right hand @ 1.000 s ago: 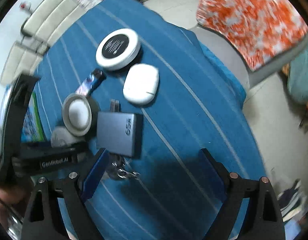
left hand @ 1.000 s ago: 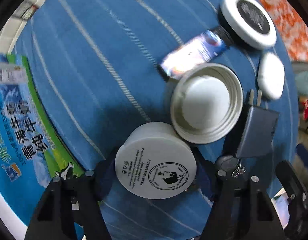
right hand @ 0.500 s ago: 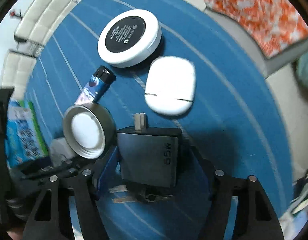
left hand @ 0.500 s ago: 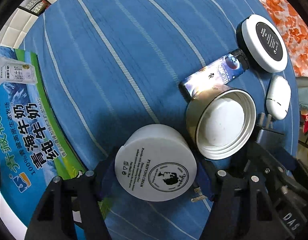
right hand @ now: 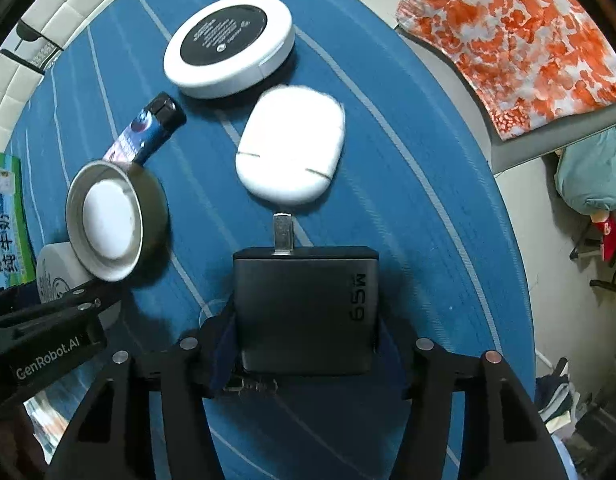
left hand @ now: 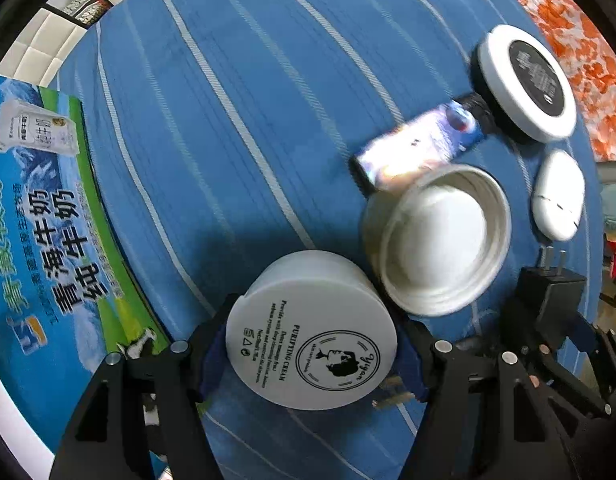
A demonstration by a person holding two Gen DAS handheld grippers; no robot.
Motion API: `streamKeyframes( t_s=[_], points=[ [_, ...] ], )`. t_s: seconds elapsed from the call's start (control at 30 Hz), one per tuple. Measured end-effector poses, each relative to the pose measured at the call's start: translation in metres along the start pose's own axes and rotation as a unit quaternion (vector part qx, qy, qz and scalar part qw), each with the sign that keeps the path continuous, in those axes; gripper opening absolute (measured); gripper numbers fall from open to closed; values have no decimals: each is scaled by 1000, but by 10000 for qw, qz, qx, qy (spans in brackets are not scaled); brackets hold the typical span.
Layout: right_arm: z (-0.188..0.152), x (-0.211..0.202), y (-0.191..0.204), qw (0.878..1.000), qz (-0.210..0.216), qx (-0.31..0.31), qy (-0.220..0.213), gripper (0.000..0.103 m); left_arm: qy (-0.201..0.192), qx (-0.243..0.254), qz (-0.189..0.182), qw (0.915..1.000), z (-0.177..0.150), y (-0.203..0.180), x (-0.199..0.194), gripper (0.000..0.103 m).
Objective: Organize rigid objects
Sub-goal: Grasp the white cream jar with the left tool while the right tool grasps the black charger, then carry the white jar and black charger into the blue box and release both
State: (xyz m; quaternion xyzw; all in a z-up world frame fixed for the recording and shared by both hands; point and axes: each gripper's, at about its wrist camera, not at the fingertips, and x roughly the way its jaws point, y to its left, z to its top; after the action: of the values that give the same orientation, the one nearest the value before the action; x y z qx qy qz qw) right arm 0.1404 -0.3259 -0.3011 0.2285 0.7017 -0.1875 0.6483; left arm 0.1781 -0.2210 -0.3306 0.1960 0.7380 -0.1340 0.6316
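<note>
Here, white cream jar [left hand: 312, 332], black printed label, gripped between left gripper [left hand: 308, 344] fingers [left hand: 212, 344].

Light falls from overhead, fairly bright and even. Dark shadows pool on the blue striped cloth [left hand: 236, 92] beneath each tool. The glossy tube [left hand: 418, 146] glares white and smears with motion blur in the left wrist view. Fisheye distortion bends the stripes, and black vignetting rings both views.

blue white-striped tablecloth [right hand: 388, 128], white jar [left hand: 312, 340], dark grey charger [right hand: 304, 308]
</note>
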Motion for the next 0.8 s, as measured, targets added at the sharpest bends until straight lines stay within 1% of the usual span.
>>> streamKeyframes(
  t_s=[0.1, 0.33, 0.47, 0.57, 0.63, 0.7, 0.8],
  points=[
    [-9, -9, -14, 10000, 14, -49, -12, 61, -101, 81, 28, 9999, -9, -7, -6, 67],
    [-33, -23, -44, 9996, 207, -170, -86, 61, -378, 164, -212, 9989, -42, -25, -35, 67],
    [-50, -49, -44, 9983, 462, -233, -254, 61, -763, 188, -423, 9960, -67, -28, -69, 67],
    [-57, -73, -37, 9967, 614, -330, -420, 61, -1121, 90, -609, 9918, -86, -17, -103, 67],
    [-62, -92, -27, 9949, 689, -463, -574, 61, -1385, -32, -637, 9883, -97, -3, -124, 67],
    [-69, -116, -12, 9918, 743, -688, -781, 61, -1633, -150, -601, 9846, -94, 21, -143, 67],
    [-80, -148, 17, 9852, 823, -1068, -1054, 61, -2030, -365, -475, 9773, -110, 54, -169, 67]
  ],
)
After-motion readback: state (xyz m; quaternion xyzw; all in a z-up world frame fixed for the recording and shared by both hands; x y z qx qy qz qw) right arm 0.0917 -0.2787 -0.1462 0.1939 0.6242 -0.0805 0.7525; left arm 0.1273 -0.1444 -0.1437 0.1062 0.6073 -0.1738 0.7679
